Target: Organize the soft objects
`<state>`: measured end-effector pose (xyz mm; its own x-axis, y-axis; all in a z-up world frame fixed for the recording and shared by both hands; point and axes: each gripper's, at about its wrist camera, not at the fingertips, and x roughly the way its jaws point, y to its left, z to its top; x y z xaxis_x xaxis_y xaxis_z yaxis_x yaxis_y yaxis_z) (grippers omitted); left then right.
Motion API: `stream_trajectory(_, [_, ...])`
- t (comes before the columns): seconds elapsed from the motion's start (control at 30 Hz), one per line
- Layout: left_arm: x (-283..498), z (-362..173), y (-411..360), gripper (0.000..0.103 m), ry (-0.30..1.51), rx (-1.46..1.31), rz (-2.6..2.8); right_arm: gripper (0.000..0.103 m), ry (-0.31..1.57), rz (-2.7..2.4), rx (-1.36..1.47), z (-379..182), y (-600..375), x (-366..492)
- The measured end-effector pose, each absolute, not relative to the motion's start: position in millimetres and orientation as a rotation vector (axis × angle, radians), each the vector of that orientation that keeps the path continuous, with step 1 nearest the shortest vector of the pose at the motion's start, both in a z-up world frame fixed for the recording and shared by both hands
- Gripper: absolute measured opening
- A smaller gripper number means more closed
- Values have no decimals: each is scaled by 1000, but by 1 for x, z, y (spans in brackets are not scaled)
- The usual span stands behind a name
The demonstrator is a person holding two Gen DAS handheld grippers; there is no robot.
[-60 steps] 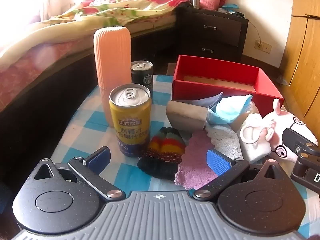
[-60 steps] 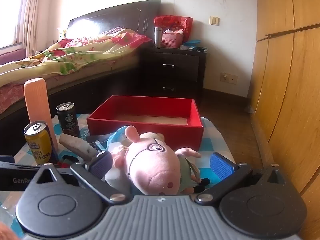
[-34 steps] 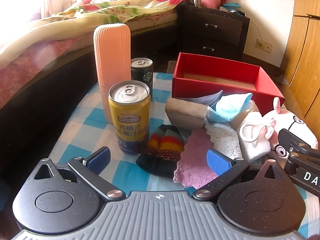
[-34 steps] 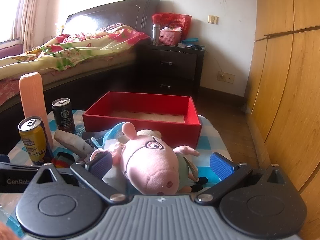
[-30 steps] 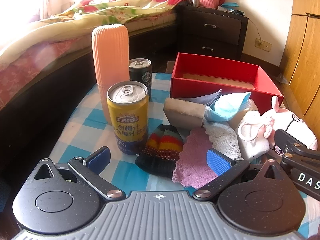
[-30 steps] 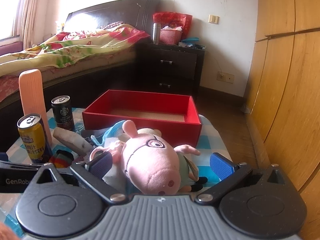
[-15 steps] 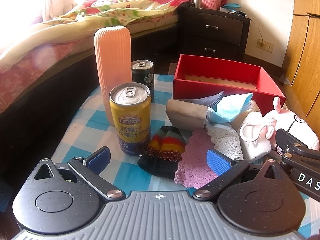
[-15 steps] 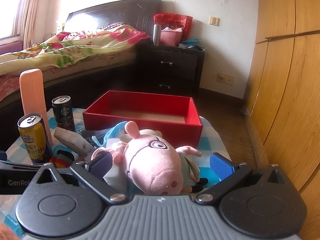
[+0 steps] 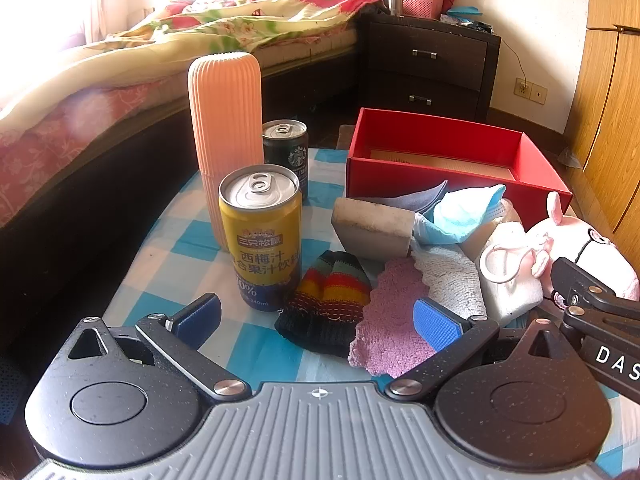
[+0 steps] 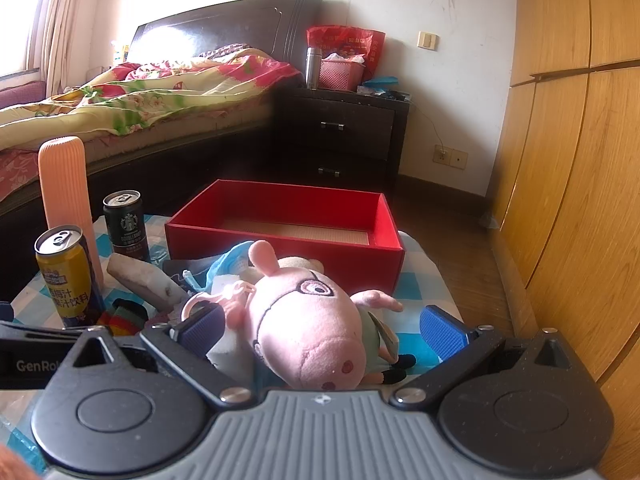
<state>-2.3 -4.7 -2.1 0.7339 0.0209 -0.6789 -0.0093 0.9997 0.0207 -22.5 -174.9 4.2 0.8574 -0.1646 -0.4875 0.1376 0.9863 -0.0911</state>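
A pile of soft things lies on the blue-checked table in front of an empty red box: a rainbow knit hat, a purple cloth, a white towel, a blue mask, a beige sponge block and a pink pig plush. My left gripper is open, its fingers either side of the hat and purple cloth. My right gripper is open with the pig plush between its fingers.
A yellow drink can, a dark coffee can and a tall peach ribbed container stand at the table's left. A bed is on the left, a dark nightstand behind, a wooden wardrobe on the right.
Both grippers have only shifted slightly over the pile. Both stay open and nothing has been picked up.
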Motion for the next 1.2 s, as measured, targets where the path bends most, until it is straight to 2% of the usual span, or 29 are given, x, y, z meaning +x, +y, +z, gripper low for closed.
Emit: stream_trajectory(1.2, [-1,-3,-4,98,748,13,22,85,529,-162,-42,2,-177,-20])
